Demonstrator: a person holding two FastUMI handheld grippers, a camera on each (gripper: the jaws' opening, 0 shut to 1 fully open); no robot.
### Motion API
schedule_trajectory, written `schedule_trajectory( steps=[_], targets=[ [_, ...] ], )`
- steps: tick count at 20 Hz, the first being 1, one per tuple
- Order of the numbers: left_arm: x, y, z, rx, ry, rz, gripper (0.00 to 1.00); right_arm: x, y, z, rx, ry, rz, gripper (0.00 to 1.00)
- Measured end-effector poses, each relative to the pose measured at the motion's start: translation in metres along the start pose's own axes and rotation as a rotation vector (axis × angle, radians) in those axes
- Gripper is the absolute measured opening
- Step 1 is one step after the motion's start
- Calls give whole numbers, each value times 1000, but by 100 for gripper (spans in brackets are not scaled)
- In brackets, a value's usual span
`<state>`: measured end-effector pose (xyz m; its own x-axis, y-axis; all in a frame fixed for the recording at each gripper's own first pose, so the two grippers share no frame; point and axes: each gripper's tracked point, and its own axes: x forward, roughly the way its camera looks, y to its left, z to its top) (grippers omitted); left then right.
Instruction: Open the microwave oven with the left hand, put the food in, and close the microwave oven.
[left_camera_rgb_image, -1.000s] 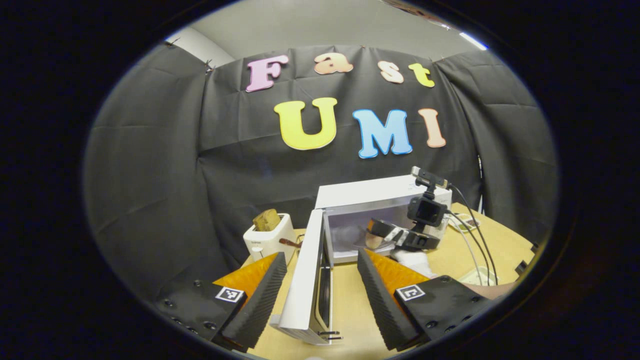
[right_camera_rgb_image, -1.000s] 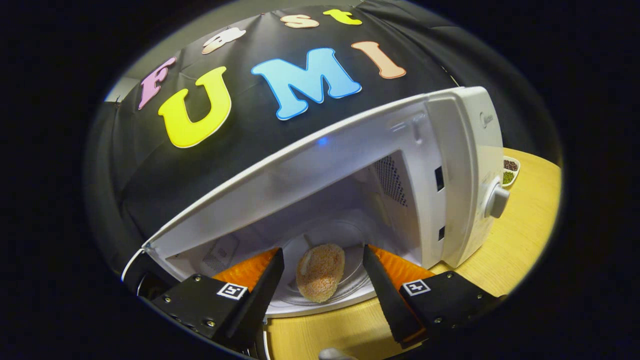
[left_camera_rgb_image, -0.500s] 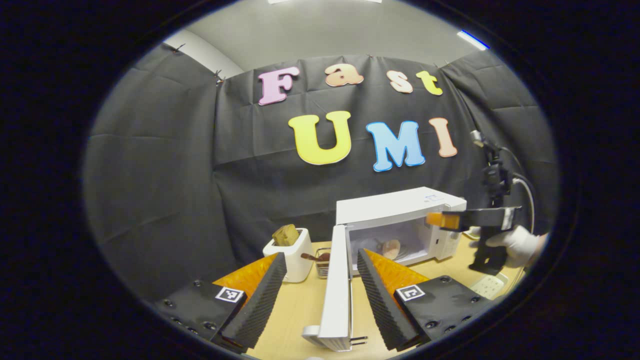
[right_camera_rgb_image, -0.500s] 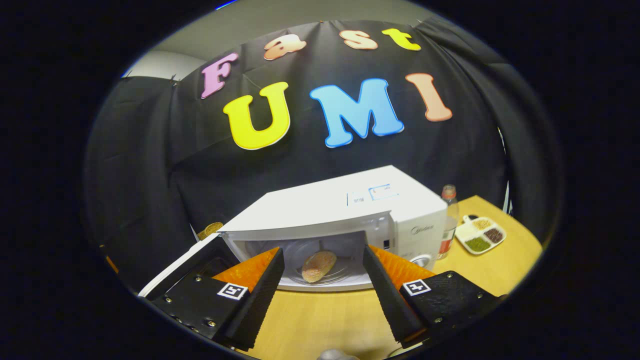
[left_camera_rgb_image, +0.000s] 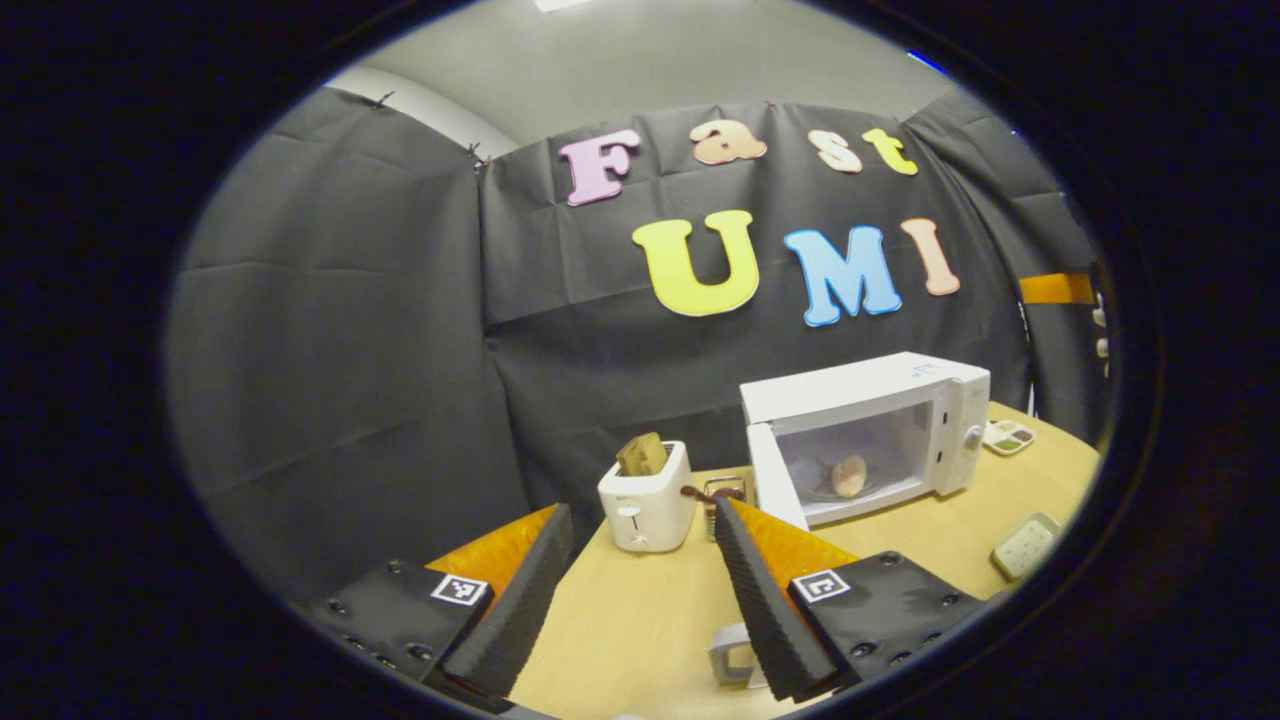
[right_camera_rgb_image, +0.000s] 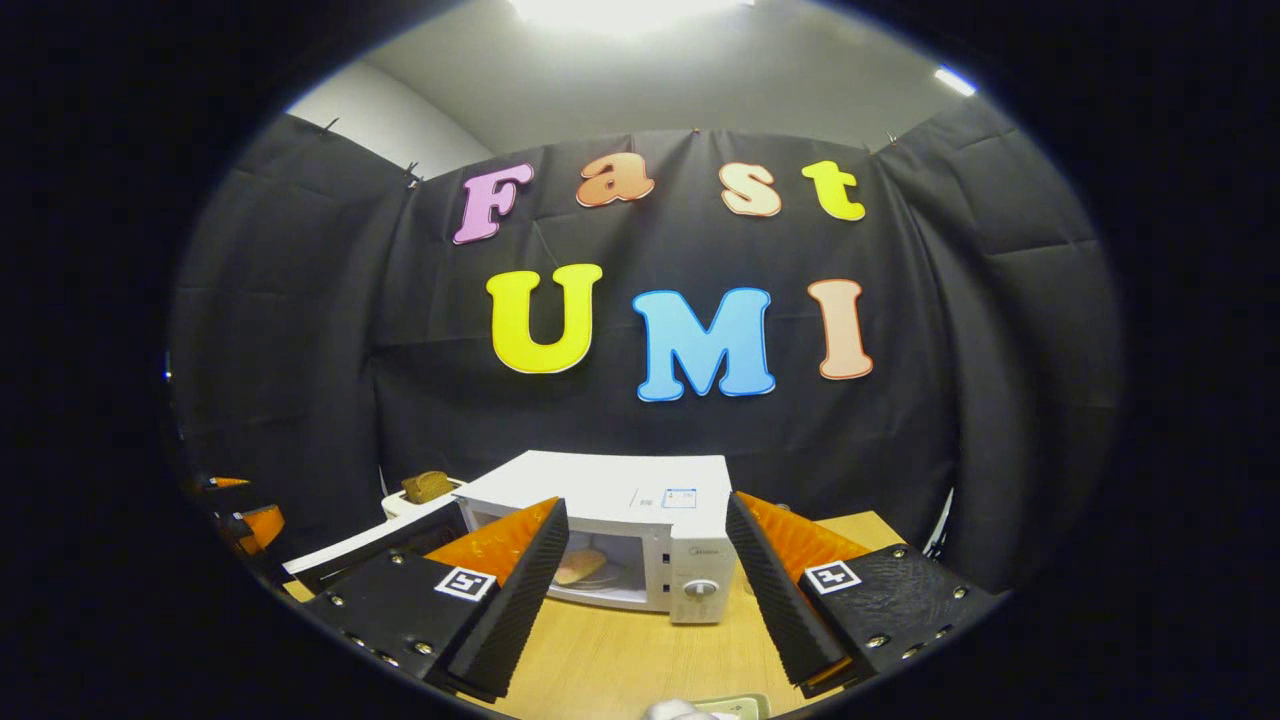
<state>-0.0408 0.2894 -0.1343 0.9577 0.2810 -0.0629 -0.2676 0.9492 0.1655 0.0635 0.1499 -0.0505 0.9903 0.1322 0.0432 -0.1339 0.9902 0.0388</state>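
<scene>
Food: a round tan breaded patty (left_camera_rgb_image: 849, 476) lies inside the white box-shaped microwave oven (left_camera_rgb_image: 880, 392), right of centre, door (left_camera_rgb_image: 775, 486) swung open. White toaster (left_camera_rgb_image: 646, 508) holds brown bread (left_camera_rgb_image: 642, 454). Left tool (left_camera_rgb_image: 640, 590) and right tool (right_camera_rgb_image: 646, 590) gape, empty, above the wooden surface (left_camera_rgb_image: 640, 620).

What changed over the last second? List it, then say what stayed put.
Both grippers backed away from the microwave: the right gripper pulled out of the cavity, the left gripper drew off the door. Both remain open and empty. The food stayed inside, door still open.

one microwave oven (left_camera_rgb_image: 866, 425), one food piece (left_camera_rgb_image: 848, 476), one toaster (left_camera_rgb_image: 646, 510), two hand-held grippers (left_camera_rgb_image: 640, 590)
</scene>
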Motion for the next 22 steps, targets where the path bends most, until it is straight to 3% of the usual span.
schedule_trajectory(
  steps=[6,9,14,17,22],
  targets=[
    [0,42,-73,-1,106,73,94,-38,-9,8,-11,41,-10,96],
    [-1,32,-102,-37,158,59,95,-42,-16,5,-23,64,-20,96],
    [-3,-13,-103,69,143,-20,93,-46,-23,6,24,85,-48,96],
    [-9,-52,-101,35,147,-108,92,-52,-25,3,19,97,-51,96],
    [-13,-136,-91,71,112,-259,92,-60,-31,-6,35,133,-67,96]
  ],
)
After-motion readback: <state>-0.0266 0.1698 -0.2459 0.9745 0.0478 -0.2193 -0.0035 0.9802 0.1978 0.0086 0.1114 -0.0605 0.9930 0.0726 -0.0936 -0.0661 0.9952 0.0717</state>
